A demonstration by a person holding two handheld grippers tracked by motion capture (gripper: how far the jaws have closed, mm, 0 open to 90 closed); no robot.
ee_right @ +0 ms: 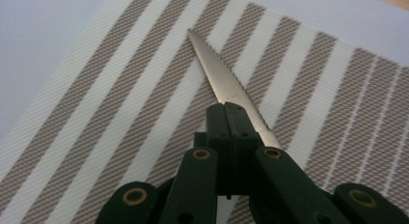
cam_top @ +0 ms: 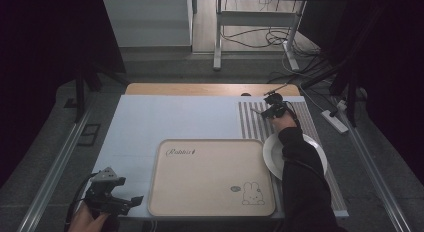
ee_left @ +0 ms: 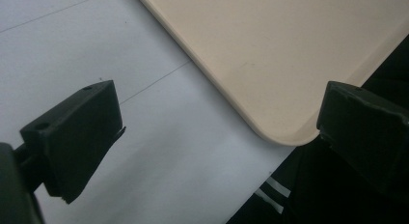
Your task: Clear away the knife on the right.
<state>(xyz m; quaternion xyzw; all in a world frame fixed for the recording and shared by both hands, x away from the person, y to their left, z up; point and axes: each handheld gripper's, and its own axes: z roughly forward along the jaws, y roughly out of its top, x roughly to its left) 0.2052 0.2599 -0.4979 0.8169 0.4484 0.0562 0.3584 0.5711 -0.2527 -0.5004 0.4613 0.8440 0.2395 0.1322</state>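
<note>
A serrated metal knife (ee_right: 219,72) sticks out of my right gripper (ee_right: 231,113), whose jaws are shut on it; its blade points away over the striped placemat (ee_right: 120,103). From above, that right gripper (cam_top: 267,112) is at the mat's (cam_top: 252,124) far end, the blade (cam_top: 256,111) a thin sliver pointing left. My left gripper (cam_top: 131,200) rests at the table's near left corner, jaws wide open with nothing between them, beside the beige tray (cam_top: 210,177). In the left gripper view the left gripper (ee_left: 217,137) frames the tray's rounded corner (ee_left: 270,79).
A white plate (cam_top: 271,153) lies on the striped mat right of the tray, partly under a dark sleeve (cam_top: 300,177). The tray bears a rabbit drawing (cam_top: 252,193). A pale blue table cover (cam_top: 180,117) spans the table; a wooden edge (cam_top: 210,89) runs along the far side.
</note>
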